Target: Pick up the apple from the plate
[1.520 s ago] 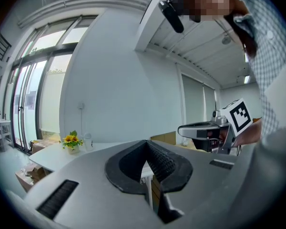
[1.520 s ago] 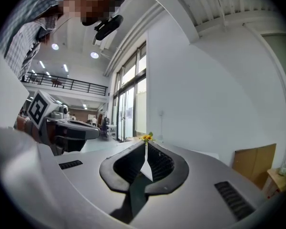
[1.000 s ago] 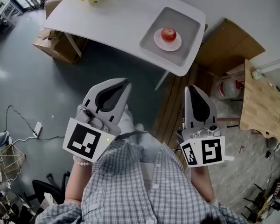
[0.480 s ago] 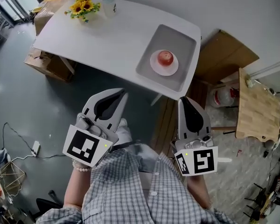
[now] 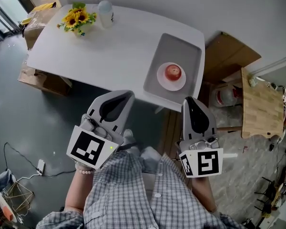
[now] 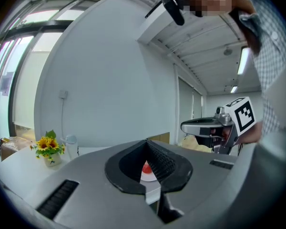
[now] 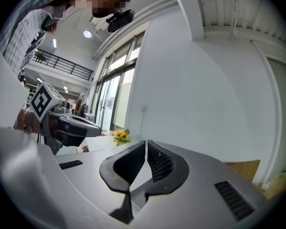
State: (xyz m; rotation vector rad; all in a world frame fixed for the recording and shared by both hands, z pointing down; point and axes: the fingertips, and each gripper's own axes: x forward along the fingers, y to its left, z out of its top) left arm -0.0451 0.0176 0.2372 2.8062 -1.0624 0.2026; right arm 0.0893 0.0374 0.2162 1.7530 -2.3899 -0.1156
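Apple (image 5: 173, 72) sits on a white plate (image 5: 162, 82) inside a grey tray (image 5: 183, 49) at the right end of the white desk (image 5: 109, 46), well apart from both grippers and untouched. Left gripper (image 5: 125, 94) is held short of the desk's near edge, its fingers (image 6: 164, 163) closed together on nothing, the apple showing far beyond them in the left gripper view; right gripper (image 5: 193, 99) is alongside, just below the tray's near corner, fingers (image 7: 159, 163) closed and empty too. Sunflowers (image 5: 76, 17) and a bottle (image 5: 105, 12) stand at the desk's far left
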